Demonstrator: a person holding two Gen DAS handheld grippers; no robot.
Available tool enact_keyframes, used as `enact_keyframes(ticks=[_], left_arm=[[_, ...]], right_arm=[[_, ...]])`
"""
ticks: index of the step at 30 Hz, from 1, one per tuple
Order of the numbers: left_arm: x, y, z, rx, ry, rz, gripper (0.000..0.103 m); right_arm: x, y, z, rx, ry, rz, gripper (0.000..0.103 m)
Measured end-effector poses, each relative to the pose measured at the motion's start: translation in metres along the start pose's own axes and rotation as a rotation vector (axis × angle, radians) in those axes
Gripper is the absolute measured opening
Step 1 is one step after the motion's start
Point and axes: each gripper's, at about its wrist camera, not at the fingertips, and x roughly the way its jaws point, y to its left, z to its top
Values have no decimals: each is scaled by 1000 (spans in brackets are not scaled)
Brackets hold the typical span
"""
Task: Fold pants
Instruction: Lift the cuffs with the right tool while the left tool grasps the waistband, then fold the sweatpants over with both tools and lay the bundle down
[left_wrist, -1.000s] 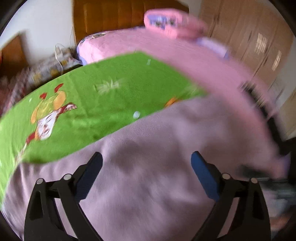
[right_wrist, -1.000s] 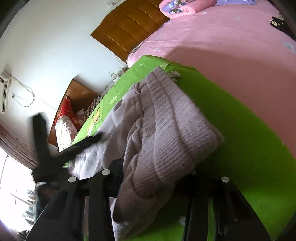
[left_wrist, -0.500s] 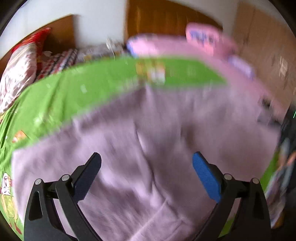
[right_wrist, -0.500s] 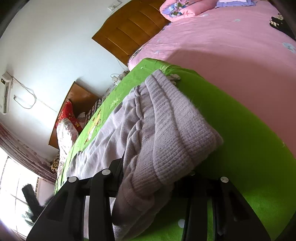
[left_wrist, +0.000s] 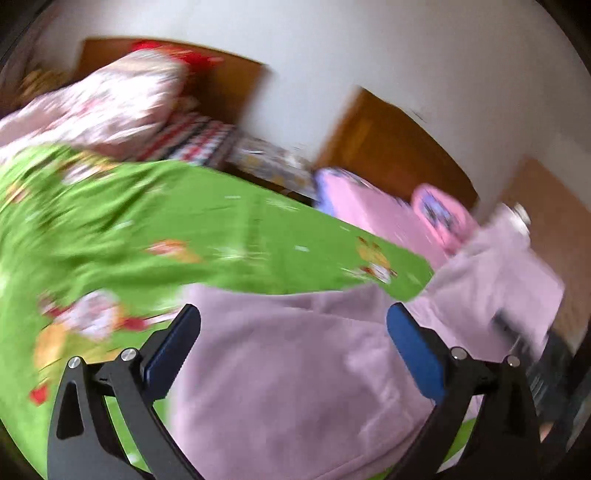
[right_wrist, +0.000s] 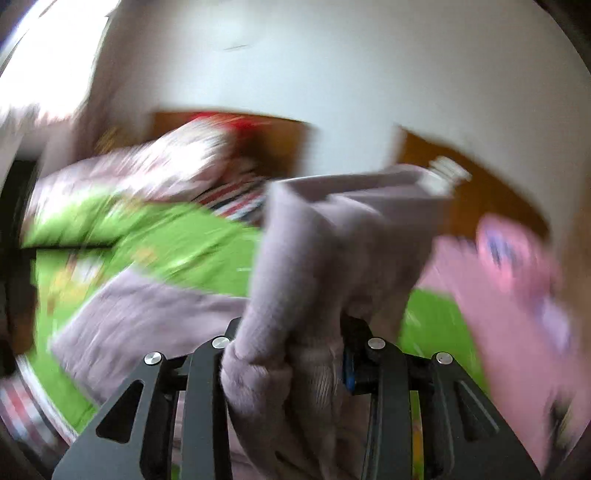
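The lilac knit pants (left_wrist: 295, 369) lie on a green cartoon-print sheet (left_wrist: 221, 236). My left gripper (left_wrist: 293, 339) is open and empty just above the flat cloth. My right gripper (right_wrist: 291, 354) is shut on a bunched end of the pants (right_wrist: 332, 240) and holds it up off the bed, the cloth standing up in front of the camera. That raised end also shows at the right of the left wrist view (left_wrist: 495, 266). The rest of the pants (right_wrist: 147, 317) trails down to the sheet at the left. Both views are blurred.
A pink bed cover (right_wrist: 509, 302) with a pink pillow (left_wrist: 443, 214) lies to the right. A floral pillow (left_wrist: 96, 96) and wooden headboards (left_wrist: 391, 144) stand at the back against a white wall.
My right gripper has lifted the gripped end of the pants off the sheet and swung round towards the wall. My left gripper stayed open and turned left over the cloth.
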Motion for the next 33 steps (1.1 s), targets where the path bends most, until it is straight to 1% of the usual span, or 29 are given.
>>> enact_keyframes(ticks=[1, 2, 3, 4, 5, 6, 7, 8, 11, 13, 14, 15, 18, 21, 23, 24, 25, 26, 27, 28, 29, 31, 33], left_arm=[[-3, 9, 3, -23, 3, -2, 101], [-13, 23, -4, -58, 15, -14, 101], [-16, 30, -12, -85, 33, -34, 101], [-17, 36, -17, -111, 51, -56, 101], [-19, 46, -23, -146, 73, -83, 101], [-16, 44, -31, -166, 92, -99, 101], [-16, 47, -38, -177, 108, -115, 101], [-12, 41, -43, -184, 121, -133, 101], [-12, 40, -46, -216, 154, -240, 101], [-10, 31, -45, -231, 207, -334, 101], [-9, 23, -45, -229, 246, -375, 101], [-1, 18, -45, -227, 287, -399, 101], [23, 11, -44, -248, 381, -425, 101], [39, 4, -40, -263, 436, -460, 101], [59, 2, -38, -292, 473, -519, 101], [73, 3, -35, -292, 488, -514, 99], [79, 5, -37, -284, 500, -489, 92], [86, 5, -39, -272, 510, -445, 87], [89, 4, -43, -262, 516, -402, 79], [90, 4, -44, -253, 503, -396, 78], [87, 4, -45, -243, 491, -401, 77], [81, 9, -50, -233, 479, -397, 66], [77, 16, -53, -251, 473, -423, 65]], right_arm=[[9, 47, -2, -150, 3, 18, 33], [19, 82, -11, -258, 20, 48, 32], [31, 118, -26, -369, 57, 92, 28], [40, 141, -41, -451, 89, 121, 27], [49, 167, -63, -556, 109, 98, 29], [47, 178, -76, -617, 49, 27, 30], [44, 180, -81, -628, 21, 1, 30], [43, 175, -79, -603, 24, 17, 30], [38, 170, -76, -593, 3, 17, 29], [34, 168, -78, -575, -17, 11, 29], [30, 167, -77, -560, -28, 10, 29], [27, 164, -75, -542, -41, 11, 28], [15, 152, -70, -492, -88, -2, 28], [10, 147, -67, -470, -112, -10, 28], [9, 151, -70, -489, -110, -11, 29], [12, 157, -69, -507, -105, -9, 31], [13, 162, -74, -544, -86, 14, 45], [15, 168, -78, -576, -67, 25, 53], [13, 170, -84, -609, -63, 7, 57], [6, 166, -87, -625, -85, -5, 59], [-2, 158, -87, -608, -89, 23, 59], [-20, 133, -84, -505, -80, 94, 60], [-43, 88, -85, -312, -77, 171, 61]])
